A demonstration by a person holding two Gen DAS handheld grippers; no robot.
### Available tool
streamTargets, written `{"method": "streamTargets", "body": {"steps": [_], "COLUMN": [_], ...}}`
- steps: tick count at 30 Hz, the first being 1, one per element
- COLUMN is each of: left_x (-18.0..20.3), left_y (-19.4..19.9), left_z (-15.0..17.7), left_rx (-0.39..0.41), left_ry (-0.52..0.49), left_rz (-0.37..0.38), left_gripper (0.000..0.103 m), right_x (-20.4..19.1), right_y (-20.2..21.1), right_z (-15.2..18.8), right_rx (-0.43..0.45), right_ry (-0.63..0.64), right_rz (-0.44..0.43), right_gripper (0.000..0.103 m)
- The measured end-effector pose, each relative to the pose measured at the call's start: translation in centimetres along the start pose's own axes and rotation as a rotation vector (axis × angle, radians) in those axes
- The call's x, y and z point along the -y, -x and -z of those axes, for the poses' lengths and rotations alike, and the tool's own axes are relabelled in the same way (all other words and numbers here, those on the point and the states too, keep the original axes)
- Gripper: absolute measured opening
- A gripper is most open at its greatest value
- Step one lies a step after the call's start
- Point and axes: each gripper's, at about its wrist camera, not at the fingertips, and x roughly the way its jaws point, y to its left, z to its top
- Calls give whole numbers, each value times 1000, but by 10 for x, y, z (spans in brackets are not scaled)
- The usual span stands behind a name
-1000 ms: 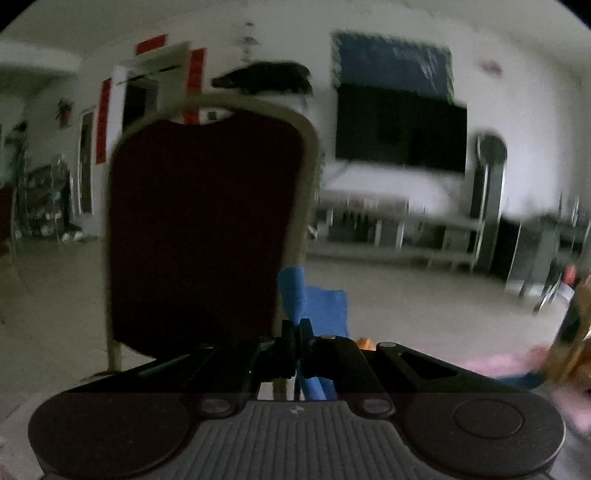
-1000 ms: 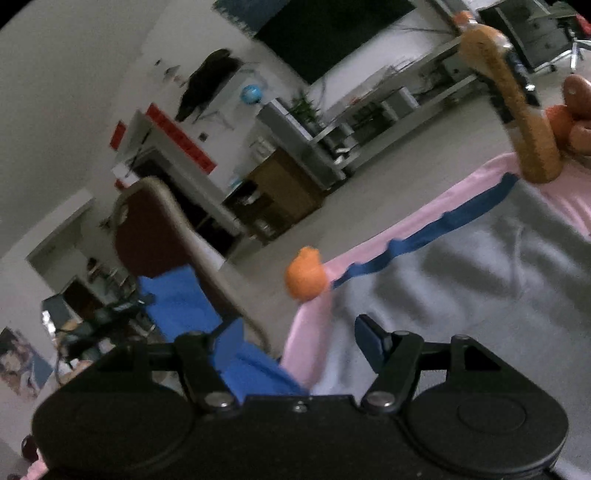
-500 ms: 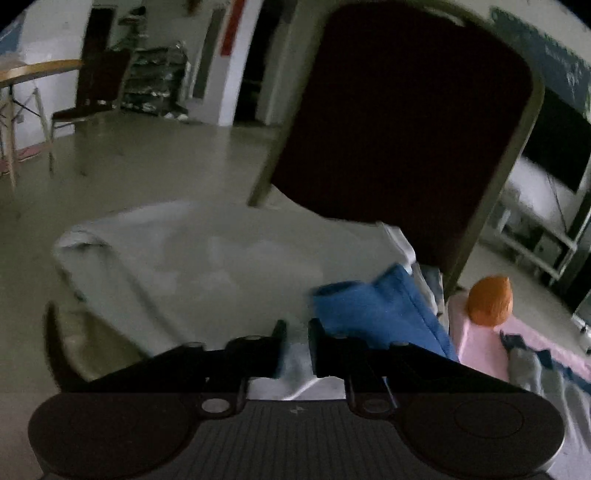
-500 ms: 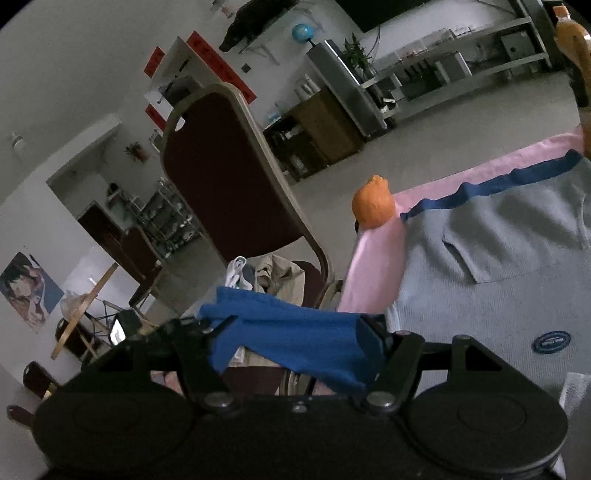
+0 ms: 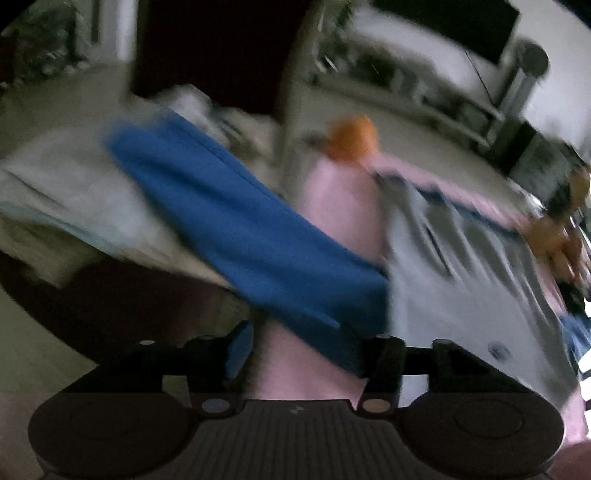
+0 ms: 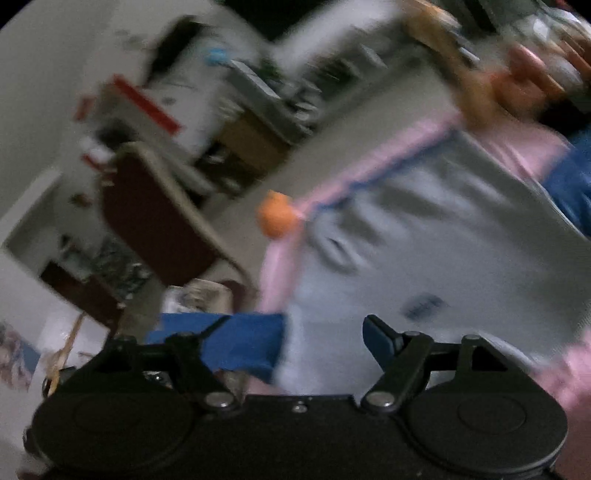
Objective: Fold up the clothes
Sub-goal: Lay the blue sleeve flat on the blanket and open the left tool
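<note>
Blue cloth (image 5: 251, 236) drapes from chair seat (image 5: 92, 295) onto pink surface (image 5: 340, 206); both grippers' jaws opening, gripping nothing; grey garment (image 6: 424, 251) far right.

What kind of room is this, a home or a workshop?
Probably a large home living room: a dark wall screen above a long low shelf, a padded chair, and clothes spread on a pink-covered table.

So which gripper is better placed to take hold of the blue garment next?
Probably the left gripper: the blue garment trails right between its opening jaws. The right gripper, also opening, has the cloth only beside its left finger, its gap facing the grey garment.
</note>
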Motion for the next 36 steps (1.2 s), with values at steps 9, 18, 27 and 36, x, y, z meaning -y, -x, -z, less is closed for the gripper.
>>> {"method": "streamTargets", "body": {"steps": [9, 18, 27, 36], "left_x": [92, 73, 42, 41], "left_y": [-81, -102, -57, -114], "left_z": [31, 42, 40, 32], "left_rx": [63, -96, 143, -34], "left_ry": [-137, -168, -73, -25], "left_rz": [-192, -426, -137, 86], "left_gripper": [16, 0, 12, 15], "right_x": [100, 145, 135, 146], "right_y": [-47, -87, -62, -49], "right_z": [-14, -28, -13, -18], "right_rx": [22, -48, -6, 43], "right_ry": [32, 114, 105, -90], "right_rz": [421, 688, 723, 434], "right_gripper": [21, 12, 12, 16]}}
